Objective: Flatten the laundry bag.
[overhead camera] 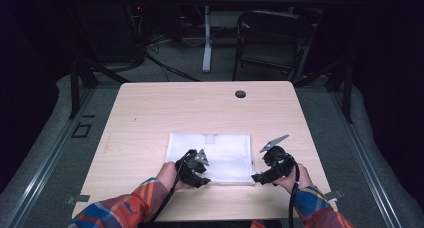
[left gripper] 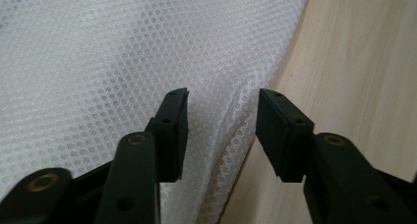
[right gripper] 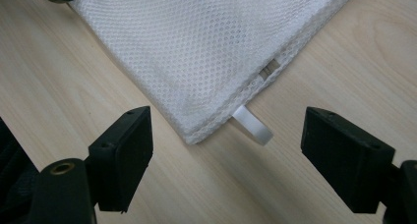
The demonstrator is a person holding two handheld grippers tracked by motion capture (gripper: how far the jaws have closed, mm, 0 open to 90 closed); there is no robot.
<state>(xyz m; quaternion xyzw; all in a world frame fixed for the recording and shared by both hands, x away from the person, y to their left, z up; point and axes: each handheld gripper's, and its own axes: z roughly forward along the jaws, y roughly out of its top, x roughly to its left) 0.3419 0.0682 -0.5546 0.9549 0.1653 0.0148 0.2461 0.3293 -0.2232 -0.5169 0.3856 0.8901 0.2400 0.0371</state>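
Observation:
A folded white mesh cloth [overhead camera: 220, 150] lies flat on the wooden table [overhead camera: 175, 108], near its front edge. My left gripper [overhead camera: 199, 175] is at the cloth's front left part. In the left gripper view its jaws [left gripper: 223, 98] stand open astride the cloth's edge, with a small raised ridge of mesh [left gripper: 98, 62] between them. My right gripper [overhead camera: 261, 177] is at the front right corner. Its jaws [right gripper: 226, 118] are wide open around that corner of the cloth [right gripper: 206, 37], where a white ribbon tab [right gripper: 253, 126] sticks out onto the wood.
A black round grommet [overhead camera: 240, 94] sits in the table's far side. Beyond the table stand a dark folding chair [overhead camera: 272, 38] and a white table leg [overhead camera: 207, 38]. Bare wood surrounds the cloth on all sides.

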